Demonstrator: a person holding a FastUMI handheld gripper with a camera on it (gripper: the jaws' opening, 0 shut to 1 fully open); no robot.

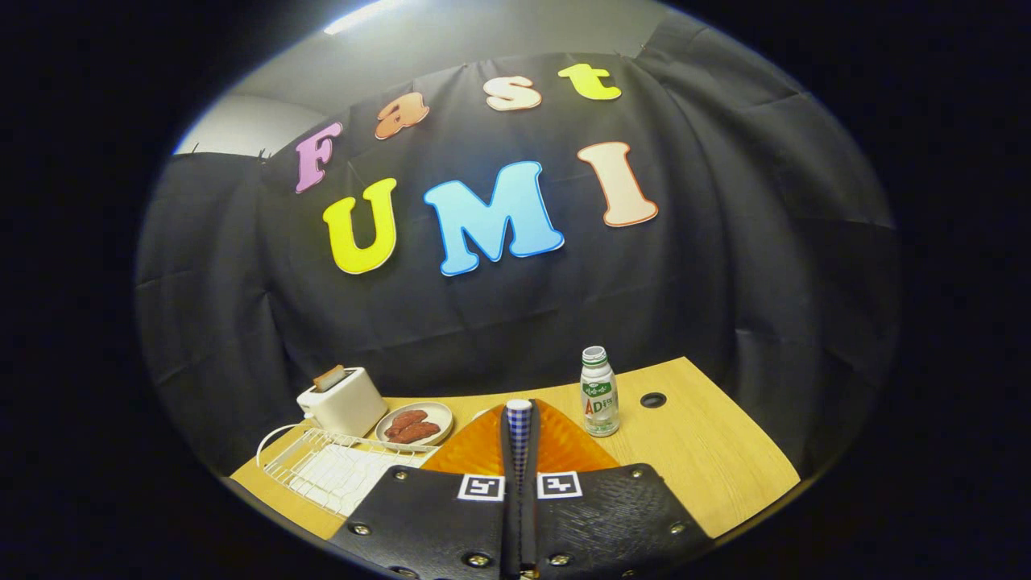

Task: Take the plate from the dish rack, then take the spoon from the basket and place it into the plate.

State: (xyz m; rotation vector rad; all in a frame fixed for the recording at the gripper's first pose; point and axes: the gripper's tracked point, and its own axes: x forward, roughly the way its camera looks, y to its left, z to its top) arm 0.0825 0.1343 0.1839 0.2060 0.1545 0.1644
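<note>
already the gripper [519, 427] is clamped edge-on across the orange plate [564, 447], clear of the dish rack [322, 471]; thin, stiff, likely slippery, so rim-held.

The gripper [519, 419] is closed on the ribbed orange plastic plate [564, 447], held upright over the light wooden table [709, 451]. Left of the plate lies the white wire dish rack [322, 467]; behind it stand the white toaster [342, 400] and a small round dish of sausages [415, 424]. The small white drink bottle [598, 392] stands just right of the plate.
</note>
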